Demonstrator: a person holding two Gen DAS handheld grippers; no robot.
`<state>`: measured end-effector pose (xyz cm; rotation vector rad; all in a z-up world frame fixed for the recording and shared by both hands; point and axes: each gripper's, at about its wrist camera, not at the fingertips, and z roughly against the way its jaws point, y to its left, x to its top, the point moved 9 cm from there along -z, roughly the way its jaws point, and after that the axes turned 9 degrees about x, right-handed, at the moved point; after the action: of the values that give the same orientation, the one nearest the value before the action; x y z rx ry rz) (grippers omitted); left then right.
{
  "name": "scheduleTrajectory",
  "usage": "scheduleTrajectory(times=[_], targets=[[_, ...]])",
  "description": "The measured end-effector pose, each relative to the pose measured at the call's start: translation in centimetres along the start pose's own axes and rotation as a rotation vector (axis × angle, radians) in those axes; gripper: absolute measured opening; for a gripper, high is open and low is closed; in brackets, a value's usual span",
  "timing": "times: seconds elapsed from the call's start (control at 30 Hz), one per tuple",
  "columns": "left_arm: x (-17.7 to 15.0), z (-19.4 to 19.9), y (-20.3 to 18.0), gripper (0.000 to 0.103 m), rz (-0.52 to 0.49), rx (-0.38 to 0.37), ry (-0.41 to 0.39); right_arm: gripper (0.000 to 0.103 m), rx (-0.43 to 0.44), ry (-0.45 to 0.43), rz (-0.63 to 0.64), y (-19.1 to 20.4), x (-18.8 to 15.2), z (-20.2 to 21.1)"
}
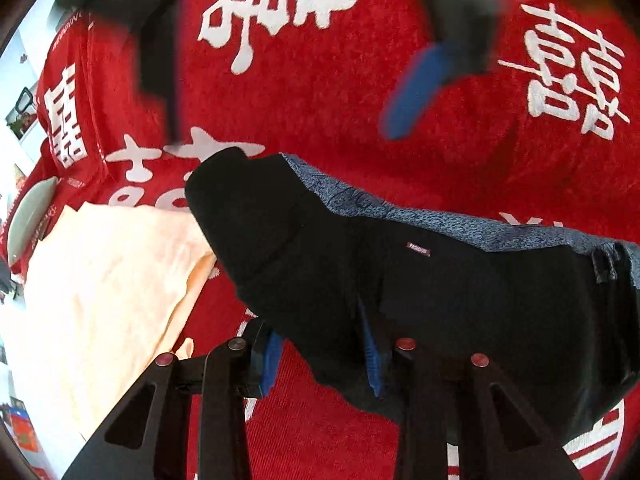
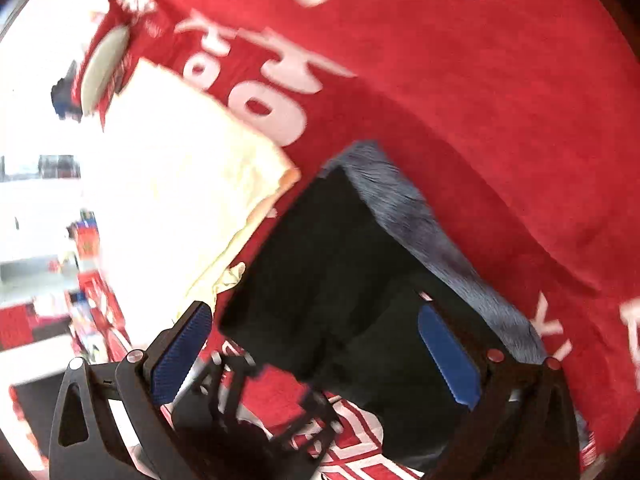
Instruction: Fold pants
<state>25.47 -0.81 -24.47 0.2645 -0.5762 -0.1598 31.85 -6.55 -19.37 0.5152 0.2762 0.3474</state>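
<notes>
gripping the dark pants [image 1: 400,280], the left gripper [image 1: 320,360] has its blue pads pinched on a fold of the black cloth, the near edge bunched between the fingers. the pants lie on the red cloth [image 1: 320,100] with white characters that covers the table, folded into a thick bundle with a blue-grey inner layer showing along the far edge. the right gripper [image 2: 320,352] hangs spread wide over the same bundle, nothing pressed between its pads. a pale yellow garment [image 2: 180,180] lies folded just beside the pants, toward the table's left edge, with a pale dish [image 2: 104,68] beyond it. looks like a late fold, bundle already compact. next call: the right needs to come down on a free edge and close, then both carry it over evenly.
</notes>
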Motion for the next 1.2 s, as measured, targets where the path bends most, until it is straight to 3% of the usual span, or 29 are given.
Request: scheduleTrajectory(times=[0.23, 0.3, 0.33, 0.37, 0.6, 0.93, 1.2], targets=[[0.2, 0.4, -0.5, 0.036, -0.032, 0.004, -0.032, 0.101, -0.107, 0.205, 0.079, 0.7, 0.9, -5.7], [0.3, 0.5, -0.7, 0.036, -0.037, 0.000, -0.033, 0.071, -0.108, 0.227, 0.032, -0.3, 0.5, -6.2], [0.3, 0.5, -0.9, 0.036, -0.035, -0.015, -0.026, 0.033, -0.088, 0.225, -0.005, -0.9, 0.2, -6.2], [0.3, 0.6, -1.2, 0.036, -0.034, -0.024, -0.029, 0.018, -0.068, 0.204, -0.027, -1.2, 0.2, -5.9], [1.8, 4.1, -3.3, 0.036, -0.096, -0.031, -0.120, 0.017, 0.038, 0.016, -0.031, -2.2, -1.8, -1.2], [3.6, 10.7, -7.1, 0.036, -0.098, -0.206, -0.199, 0.017, 0.246, -0.233, -0.077, -5.2, -8.0, 8.0], [3.2, 16.8, -15.4, 0.036, -0.215, -0.353, -0.230, 0.017, 0.318, -0.437, -0.205, -10.8, -16.8, 14.6]])
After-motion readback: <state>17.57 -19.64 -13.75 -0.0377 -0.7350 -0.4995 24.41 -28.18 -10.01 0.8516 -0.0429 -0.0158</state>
